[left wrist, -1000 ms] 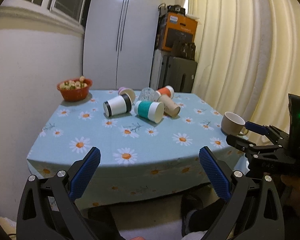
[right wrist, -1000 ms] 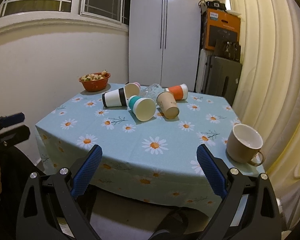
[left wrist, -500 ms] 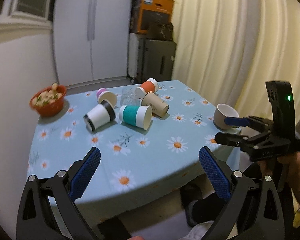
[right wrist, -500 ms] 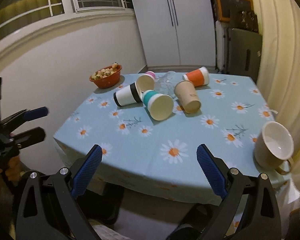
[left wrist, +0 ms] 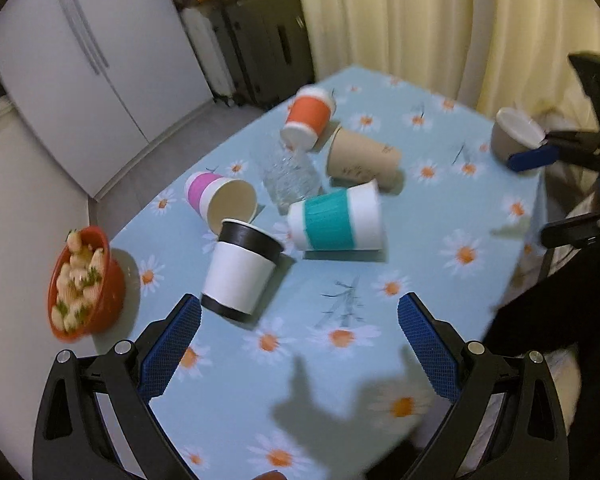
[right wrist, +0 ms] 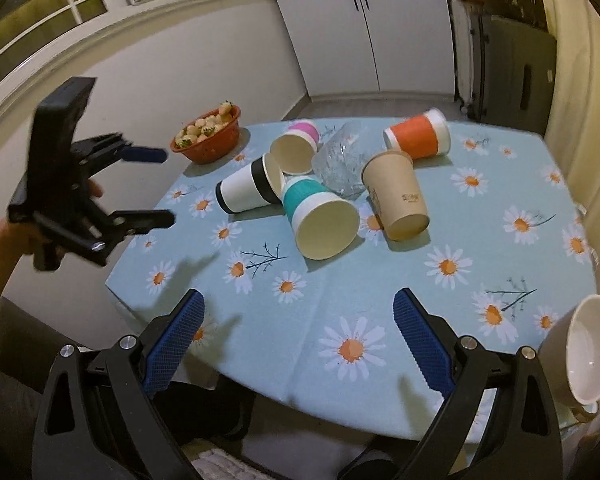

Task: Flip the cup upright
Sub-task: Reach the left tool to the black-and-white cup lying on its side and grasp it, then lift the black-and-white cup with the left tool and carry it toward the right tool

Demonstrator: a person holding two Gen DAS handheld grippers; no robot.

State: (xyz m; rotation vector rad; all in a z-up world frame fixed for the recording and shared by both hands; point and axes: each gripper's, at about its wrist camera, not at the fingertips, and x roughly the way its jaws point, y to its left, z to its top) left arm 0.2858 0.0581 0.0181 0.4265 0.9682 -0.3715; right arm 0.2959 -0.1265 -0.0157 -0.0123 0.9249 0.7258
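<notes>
Cups lie tipped beyond left tool.

You now hold the left gripper higher and farther in over the daisy tablecloth, tipped down so its camera looks onto the fallen cups from above instead of from beyond the table edge. The black-banded white cup now lies just ahead of its left fingertip. Your right gripper has also come up and forward over the near edge, closer to the teal cup. The beige mug now sits at its lower right.
</notes>
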